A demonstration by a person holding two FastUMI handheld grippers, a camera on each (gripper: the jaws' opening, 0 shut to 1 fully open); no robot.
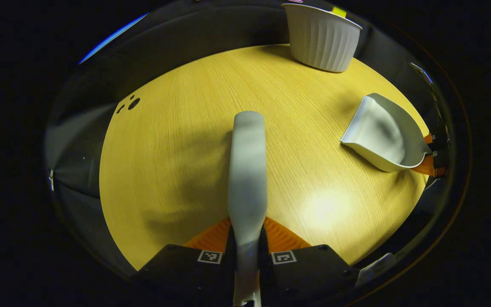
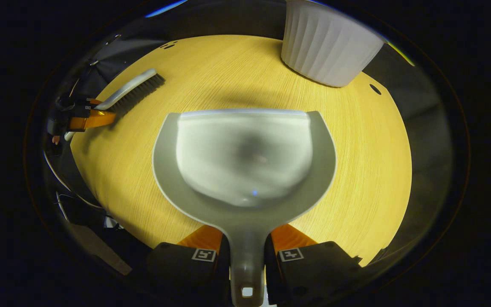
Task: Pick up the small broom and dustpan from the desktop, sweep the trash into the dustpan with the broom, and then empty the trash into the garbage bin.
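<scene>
Meanwhile the left gripper [image 1: 247, 238] clamps the broom [image 1: 247, 170] handle, the right gripper [image 2: 246, 249] clamps the dustpan [image 2: 245, 166] handle (garbage bin [image 2: 324, 47] stands beyond on the desktop [image 2: 369, 170]).

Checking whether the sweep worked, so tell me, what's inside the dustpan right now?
The dustpan, held by the right gripper, shows a bare pan with no trash visible, only a dark blurry shadow or reflection at its middle. In the left gripper view its near wall hides part of the floor.

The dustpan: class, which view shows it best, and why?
The right gripper view: the dustpan faces the camera, its whole scoop open, its handle between the right hand-held gripper fingers. The left gripper view shows it small, side-on, at the table's right edge.
</scene>
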